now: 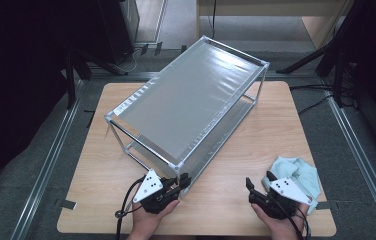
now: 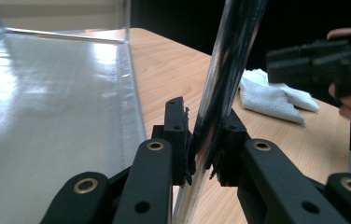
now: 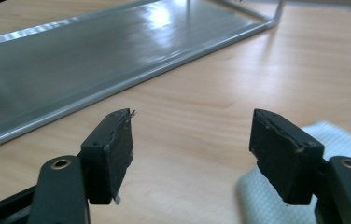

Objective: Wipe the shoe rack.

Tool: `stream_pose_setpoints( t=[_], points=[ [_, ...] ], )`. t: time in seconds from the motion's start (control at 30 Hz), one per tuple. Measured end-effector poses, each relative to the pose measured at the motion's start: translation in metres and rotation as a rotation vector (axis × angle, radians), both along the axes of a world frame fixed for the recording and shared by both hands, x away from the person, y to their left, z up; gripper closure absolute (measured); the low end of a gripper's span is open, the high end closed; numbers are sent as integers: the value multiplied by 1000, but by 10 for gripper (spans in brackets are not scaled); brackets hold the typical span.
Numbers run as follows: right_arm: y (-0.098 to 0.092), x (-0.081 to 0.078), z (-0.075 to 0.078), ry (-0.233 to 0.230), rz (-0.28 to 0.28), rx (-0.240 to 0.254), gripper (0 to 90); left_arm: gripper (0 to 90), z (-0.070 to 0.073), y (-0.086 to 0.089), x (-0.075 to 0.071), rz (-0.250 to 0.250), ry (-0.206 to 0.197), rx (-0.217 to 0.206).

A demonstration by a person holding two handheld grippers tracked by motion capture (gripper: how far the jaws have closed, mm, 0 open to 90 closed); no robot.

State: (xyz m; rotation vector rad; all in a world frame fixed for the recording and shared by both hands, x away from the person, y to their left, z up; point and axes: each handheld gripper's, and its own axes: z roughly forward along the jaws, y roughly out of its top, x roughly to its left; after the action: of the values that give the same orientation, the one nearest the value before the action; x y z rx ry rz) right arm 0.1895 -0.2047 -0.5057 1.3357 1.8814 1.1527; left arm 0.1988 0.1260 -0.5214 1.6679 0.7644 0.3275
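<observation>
1. Labels: no brand, label or writing readable on any item.
2. Left tongs (image 1: 182,183): pinching the near corner post (image 2: 220,88) of the rack (image 1: 186,105). In the left gripper view both pads press on the shiny tube, which passes up between them with a slight tilt.
3. Right tongs (image 3: 192,140): spread, nothing between the pads; bare wood shows in the gap. No contact with the rack or cloth.
4. Rack position: two-tier metal frame with grey fabric shelves, standing on the surface (image 1: 256,150). Its near corner is at the left tongs; the rest extends away from them, beyond and to the right. It sits ahead and left of the right tongs, apart from them.
5. Rack orientation: long axis runs diagonally across the surface, from the near-left corner at the left tongs toward the far right. Shelves level, posts upright.
6. Lower shelf (image 3: 85,56): in the right gripper view its grey fabric and front tube edge lie ahead of the right tongs, slightly left, with a strip of wood between.
7. Cloth (image 1: 303,175): pale blue-white, crumpled, lying just to the right of the right tongs and partly under that hand. In the left gripper view it is beyond the gripped post, to the right.
8. Both hands come in from the near edge; the tongs are well apart from each other.
</observation>
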Motion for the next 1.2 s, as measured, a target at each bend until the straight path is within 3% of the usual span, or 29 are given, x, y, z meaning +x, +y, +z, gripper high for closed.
stream_pose_setpoints(
  t=[0.1, 0.23, 0.37, 0.7, 0.87, 1.0, 1.13, 1.2],
  points=[
    [11, -6, -5, 17, 31, 23, 280, 770, 0, 1, 1, -10, 4, -13],
    [34, -8, -8, 24, 90, 25, 254, 591, 3, 12, -7, 25, -58, -16],
    [60, -6, -8, 21, 160, 47, 224, 466, 6, 32, -16, 64, -53, -44],
    [135, -3, -8, 22, 375, 61, 212, 437, 2, 88, -41, 245, -36, -42],
    [166, 2, -13, 8, 427, 81, 315, 442, -1, 112, -53, 333, -18, -33],
    [182, 3, -17, -12, 431, 68, 560, 446, -2, 129, -59, 395, 5, -37],
    [180, 3, -19, -24, 404, 80, 777, 449, -2, 139, -60, 438, 12, -47],
    [174, 4, -20, -21, 401, 90, 790, 450, -2, 141, -58, 450, 21, -43]
  ],
)
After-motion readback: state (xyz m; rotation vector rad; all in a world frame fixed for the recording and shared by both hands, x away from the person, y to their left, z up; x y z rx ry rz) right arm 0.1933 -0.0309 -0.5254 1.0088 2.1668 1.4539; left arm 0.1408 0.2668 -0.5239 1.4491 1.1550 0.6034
